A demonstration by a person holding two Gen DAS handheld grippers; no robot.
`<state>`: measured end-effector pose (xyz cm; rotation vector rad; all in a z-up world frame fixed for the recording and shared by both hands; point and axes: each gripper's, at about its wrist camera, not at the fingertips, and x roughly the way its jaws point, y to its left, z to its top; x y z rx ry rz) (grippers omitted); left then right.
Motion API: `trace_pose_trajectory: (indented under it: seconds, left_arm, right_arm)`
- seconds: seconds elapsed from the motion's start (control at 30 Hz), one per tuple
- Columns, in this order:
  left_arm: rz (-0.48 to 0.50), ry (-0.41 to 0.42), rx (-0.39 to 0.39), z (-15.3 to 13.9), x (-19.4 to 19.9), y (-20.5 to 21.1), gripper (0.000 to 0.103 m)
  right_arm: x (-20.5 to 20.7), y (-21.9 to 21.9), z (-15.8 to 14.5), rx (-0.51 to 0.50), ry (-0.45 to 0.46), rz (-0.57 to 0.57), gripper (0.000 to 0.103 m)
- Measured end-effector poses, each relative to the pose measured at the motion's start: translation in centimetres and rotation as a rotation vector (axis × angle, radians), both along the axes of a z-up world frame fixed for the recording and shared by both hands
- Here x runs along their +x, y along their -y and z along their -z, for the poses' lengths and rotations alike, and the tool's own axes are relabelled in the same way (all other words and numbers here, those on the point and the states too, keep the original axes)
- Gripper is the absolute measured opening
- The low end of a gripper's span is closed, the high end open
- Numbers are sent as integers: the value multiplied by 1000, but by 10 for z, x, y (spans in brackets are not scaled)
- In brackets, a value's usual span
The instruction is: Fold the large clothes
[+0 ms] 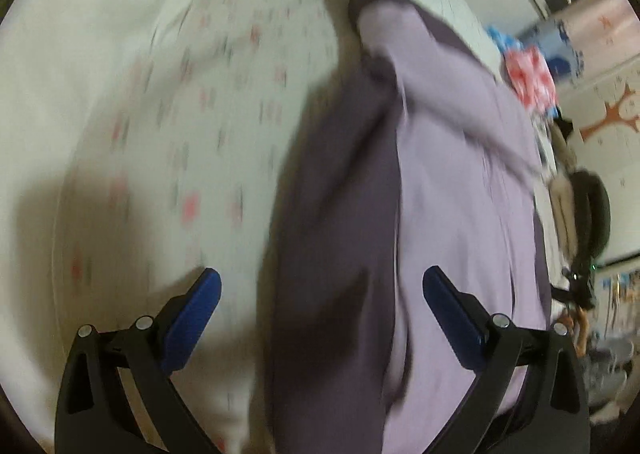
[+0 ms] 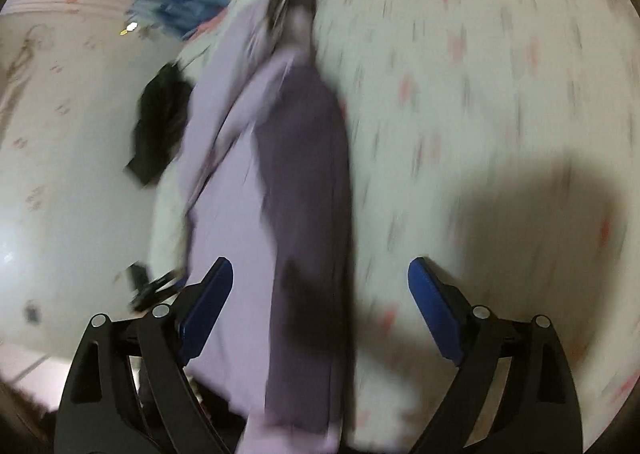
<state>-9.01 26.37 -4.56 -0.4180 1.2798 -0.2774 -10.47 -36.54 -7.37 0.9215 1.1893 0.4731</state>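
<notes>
Both my claws are wide open and hold nothing: the left claw (image 1: 322,314) and the right claw (image 2: 320,304) hang above the garment (image 1: 440,193), which lies as a long folded strip on the bed (image 1: 140,113), probably for the next fold. A dark cloth (image 2: 160,125) lies at its left edge, and colourful clothes (image 1: 528,77) lie far off.

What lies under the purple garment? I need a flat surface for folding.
The purple garment lies on a white patterned bedsheet, seen beside it. Anything beneath the garment itself is covered.
</notes>
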Motion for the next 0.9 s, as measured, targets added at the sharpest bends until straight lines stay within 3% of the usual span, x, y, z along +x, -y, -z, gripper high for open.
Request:
trace_pose_trajectory:
  seconds: [0.1,0.2,0.33,0.4,0.47,0.5,0.57,0.63,0.77,0.9]
  left_arm:
    - [52,-35,-20,2,-39,5,97]
    - [101,-93,-67,11,-68,12,97]
    - [144,-150,-113,26,-95,31,97]
    - [124,-146,-126,29,-101,37,96]
    - [71,-135,-101,29,-107,38,77]
    - [31,-126,-80,27,-110,38,69]
    - [-39,-100,-97,18,-113,36,39]
    - [-76,-65,-116,1,-116,36,22]
    - [-84,46,-155,-54,-116,53,18]
    - [-61,185,-206,-127,-127,77,18]
  right_arm:
    - [-43,-22,6,109,-8,-97,86]
    - [-71,-39,12,152,-25,-176,86]
    - [-86,-60,26,246,-55,-201,86]
    - [-89,-68,27,285,-19,-172,76]
    - [-89,-77,23,297,22,-160,41]
    - [-88,-83,19,269,38,-141,35]
    - [-85,-97,4,214,91,-118,24]
    - [-83,-100,-22,212,166,-90,20]
    - [-70,-88,-90,267,356,-28,18]
    - [-62,-68,-160,250,474,-24,18]
